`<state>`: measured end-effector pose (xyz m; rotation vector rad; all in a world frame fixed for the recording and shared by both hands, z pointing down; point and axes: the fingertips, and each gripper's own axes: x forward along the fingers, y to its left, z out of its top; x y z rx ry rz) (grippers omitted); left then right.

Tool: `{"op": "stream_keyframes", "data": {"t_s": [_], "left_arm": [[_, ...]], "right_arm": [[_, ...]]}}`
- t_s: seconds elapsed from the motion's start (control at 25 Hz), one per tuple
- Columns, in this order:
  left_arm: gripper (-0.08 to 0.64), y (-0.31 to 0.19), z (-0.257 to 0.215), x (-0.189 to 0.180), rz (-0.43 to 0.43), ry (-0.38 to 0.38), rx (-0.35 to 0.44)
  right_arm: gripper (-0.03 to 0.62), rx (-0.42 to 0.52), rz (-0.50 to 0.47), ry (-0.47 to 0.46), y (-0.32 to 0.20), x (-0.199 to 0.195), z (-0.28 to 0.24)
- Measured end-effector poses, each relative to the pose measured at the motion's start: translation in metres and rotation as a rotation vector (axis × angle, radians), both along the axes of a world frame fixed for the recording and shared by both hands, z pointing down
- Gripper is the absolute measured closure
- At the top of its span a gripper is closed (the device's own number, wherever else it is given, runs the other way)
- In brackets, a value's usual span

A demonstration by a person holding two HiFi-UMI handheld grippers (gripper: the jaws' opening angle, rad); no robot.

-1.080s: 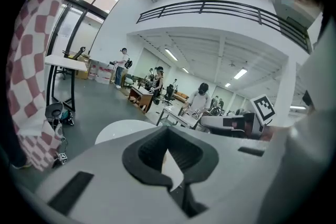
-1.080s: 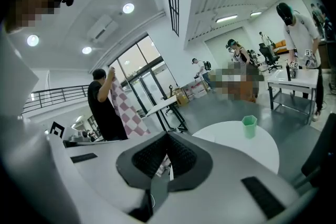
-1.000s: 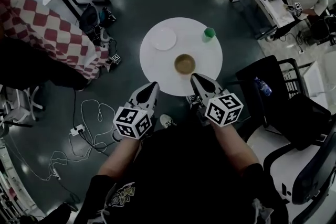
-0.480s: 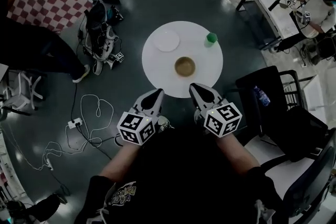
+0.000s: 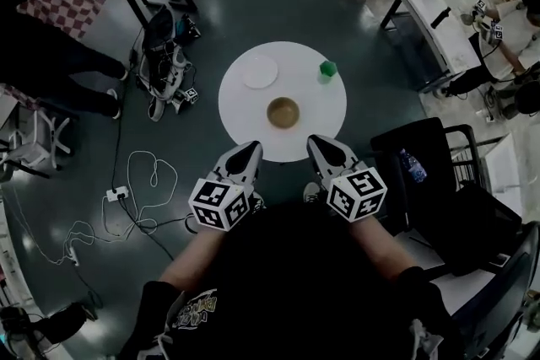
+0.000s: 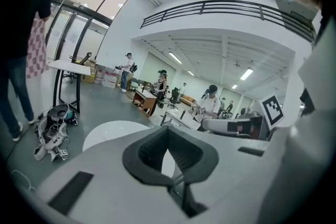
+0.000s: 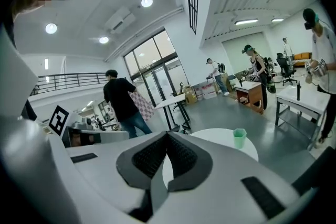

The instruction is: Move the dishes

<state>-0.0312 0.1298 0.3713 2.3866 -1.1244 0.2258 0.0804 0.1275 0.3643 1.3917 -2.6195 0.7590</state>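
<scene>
Brown bowl (image 5: 283, 112) sits mid-counter (image 5: 240, 110), with a white plate (image 5: 260, 72) and a green cup (image 5: 326, 70) beyond it, none of them gripped. Our left gripper (image 5: 250, 147) and right gripper (image 5: 315, 141) hover at the near edge, jaws pressed together on nothing. We judge the moving not yet begun.

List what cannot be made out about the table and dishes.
- Bowl contents: head view, too small and dark.
- Bowl and plate: neither gripper view shows them; each gripper's own body covers most of the table.
- Table near edge: head view, covered by left gripper and right gripper.
- Green cup inside: too small in every view.
</scene>
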Motion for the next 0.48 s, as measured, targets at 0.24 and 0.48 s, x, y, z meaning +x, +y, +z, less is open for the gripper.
{"op": "stream_keyframes", "data": {"t_s": [0.24,0.48], "left_arm": [[0.554,0.006,0.002,0.009,-0.031,-0.027,0.008],[0.554,0.011,0.009,0.019,-0.025,-0.027,-0.015]], "right_arm": [[0.571,-0.003,-0.020,0.003,0.004,0.010,0.005],[0.571,-0.036,-0.020,-0.014,0.010,0.018,0.016]]}}
